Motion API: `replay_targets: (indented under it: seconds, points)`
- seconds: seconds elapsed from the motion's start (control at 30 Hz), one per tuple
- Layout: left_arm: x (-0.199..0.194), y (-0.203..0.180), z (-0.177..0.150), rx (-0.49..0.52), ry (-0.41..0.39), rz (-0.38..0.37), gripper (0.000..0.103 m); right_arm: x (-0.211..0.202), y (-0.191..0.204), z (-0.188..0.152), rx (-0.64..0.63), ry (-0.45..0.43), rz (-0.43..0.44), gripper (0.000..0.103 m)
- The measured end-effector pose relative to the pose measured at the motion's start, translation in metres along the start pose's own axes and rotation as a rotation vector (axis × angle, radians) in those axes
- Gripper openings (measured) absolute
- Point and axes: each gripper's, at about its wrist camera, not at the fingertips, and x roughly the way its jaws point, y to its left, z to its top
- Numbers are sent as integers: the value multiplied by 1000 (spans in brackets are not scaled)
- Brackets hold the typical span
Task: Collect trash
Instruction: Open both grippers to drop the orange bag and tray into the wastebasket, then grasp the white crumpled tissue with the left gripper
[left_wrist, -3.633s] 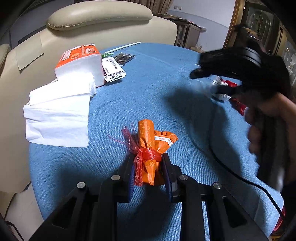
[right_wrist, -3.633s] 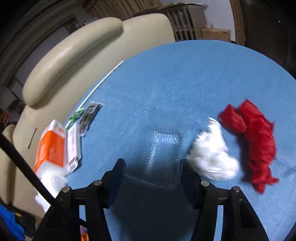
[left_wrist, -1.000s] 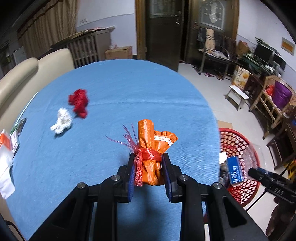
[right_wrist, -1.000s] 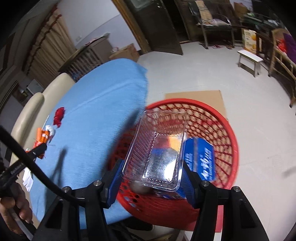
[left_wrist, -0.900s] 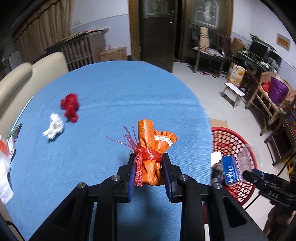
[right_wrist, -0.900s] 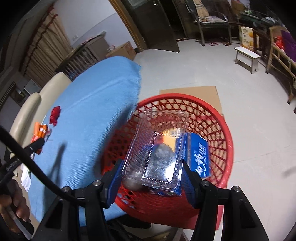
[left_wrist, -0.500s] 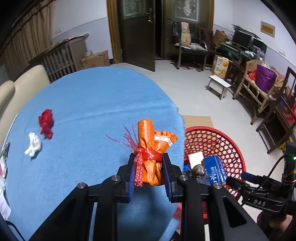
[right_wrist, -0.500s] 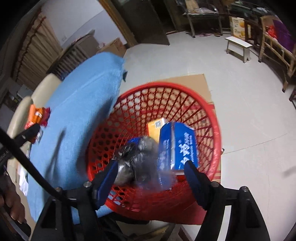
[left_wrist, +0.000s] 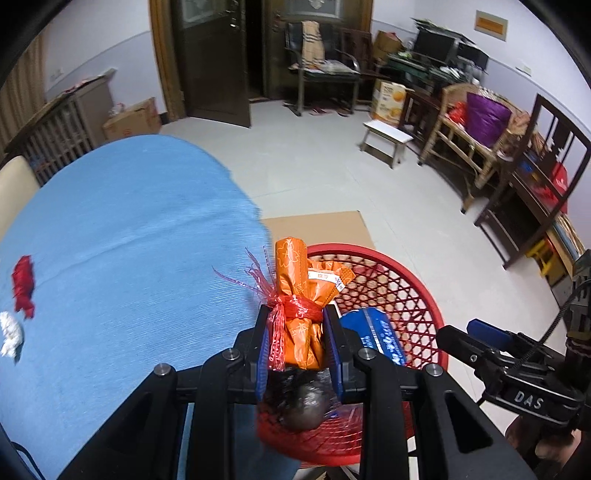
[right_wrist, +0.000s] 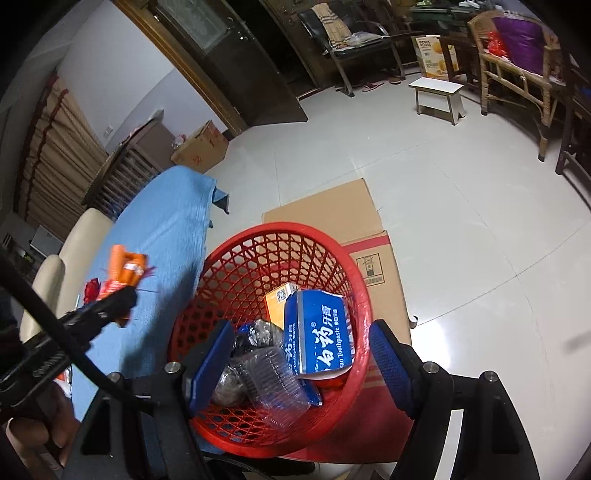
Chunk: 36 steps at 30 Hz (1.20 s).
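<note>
My left gripper (left_wrist: 298, 343) is shut on an orange wrapper bundle tied with red ribbon (left_wrist: 303, 302) and holds it over the near rim of the red basket (left_wrist: 413, 291). The bundle also shows in the right wrist view (right_wrist: 123, 269). My right gripper (right_wrist: 299, 365) is open and empty above the red basket (right_wrist: 258, 243). A clear plastic tray (right_wrist: 271, 380) lies inside it with a blue toothpaste box (right_wrist: 319, 332) and a crumpled dark bag (right_wrist: 255, 332). A red scrap (left_wrist: 23, 286) and a white wad (left_wrist: 9, 332) lie on the blue tablecloth (left_wrist: 122, 229).
The basket stands on flattened cardboard (right_wrist: 332, 210) beside the table edge. A cream sofa (right_wrist: 70, 251) is behind the table. A small white stool (right_wrist: 437, 94), wicker chairs (right_wrist: 517, 74) and dark furniture stand across the tiled floor.
My right gripper opened and let the clear tray drop into the basket. My left gripper carried the orange bundle from over the table to over the basket.
</note>
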Motion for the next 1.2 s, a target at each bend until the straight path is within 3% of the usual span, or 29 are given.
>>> replay_targets:
  seconds: [0.2,0.23,0.27,0.33,0.63,0.83,1.2]
  points:
    - [20,-9,7,17,44,-40,29,-2,-7,3,24,-12,1,78]
    - [23,-10,7,16,53,-52,34,-2,-7,4,26,-12,2,78]
    - [25,-10,7,15,66,-54,52,-2,-7,4,27,-11,5,78]
    - [27,-8,8,8,70,-30,78,-2,-5,4,23,-13,8,78]
    - [-20,46,-3,-95,-34,19,78,-3,11,7,-9,-18,20,78]
    - [-46,114,-41,-259,-47,92,78,4,39,2,-64,2,43,78]
    - [-74,202,-124,-482,-34,205,78,26,135,-28,-262,87,115,78]
